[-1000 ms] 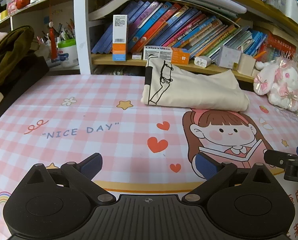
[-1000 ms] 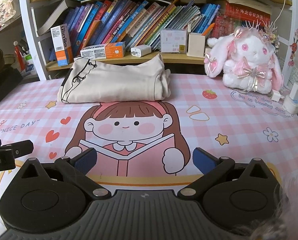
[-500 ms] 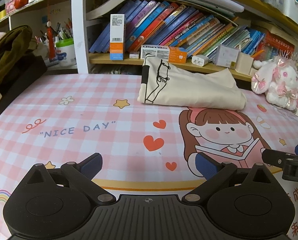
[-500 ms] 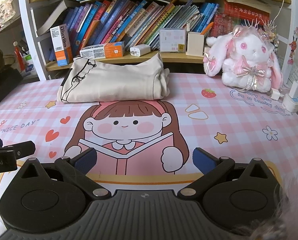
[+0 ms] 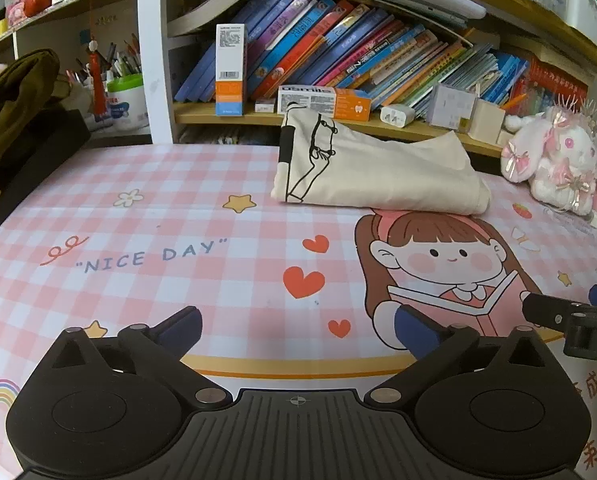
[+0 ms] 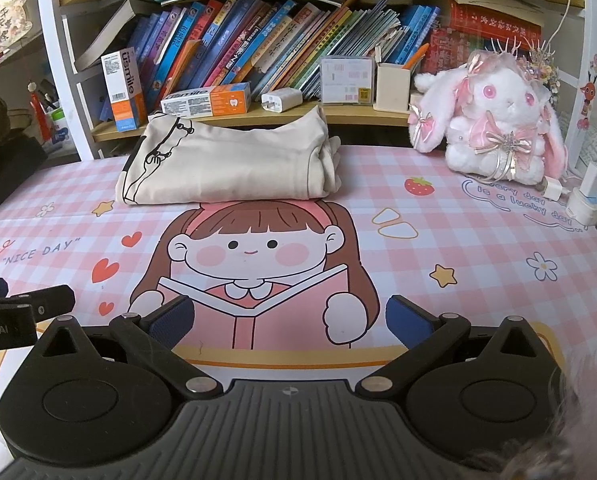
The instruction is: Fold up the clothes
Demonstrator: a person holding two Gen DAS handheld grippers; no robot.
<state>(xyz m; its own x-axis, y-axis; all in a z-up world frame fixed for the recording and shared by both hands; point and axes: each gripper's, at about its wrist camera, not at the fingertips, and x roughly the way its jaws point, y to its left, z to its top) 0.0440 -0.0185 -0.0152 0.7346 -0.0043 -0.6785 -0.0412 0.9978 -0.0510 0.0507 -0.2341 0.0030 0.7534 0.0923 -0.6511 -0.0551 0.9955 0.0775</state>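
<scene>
Two hand-held grippers, left (image 5: 296, 326) and right (image 6: 290, 314), gape wide and empty before one folded garment (image 6: 226, 164).

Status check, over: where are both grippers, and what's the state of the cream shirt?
Left gripper open, empty, over the mat. Right gripper open, empty, alongside. Cream shirt folded at the mat's far edge, untouched. Nothing between grippers and shirt; plush bunny off to its right.

Bare mat (image 6: 438, 240) ahead; folded garment (image 6: 234, 164) (plush rabbit (image 6: 494, 120) beside) blocks the back.
</scene>
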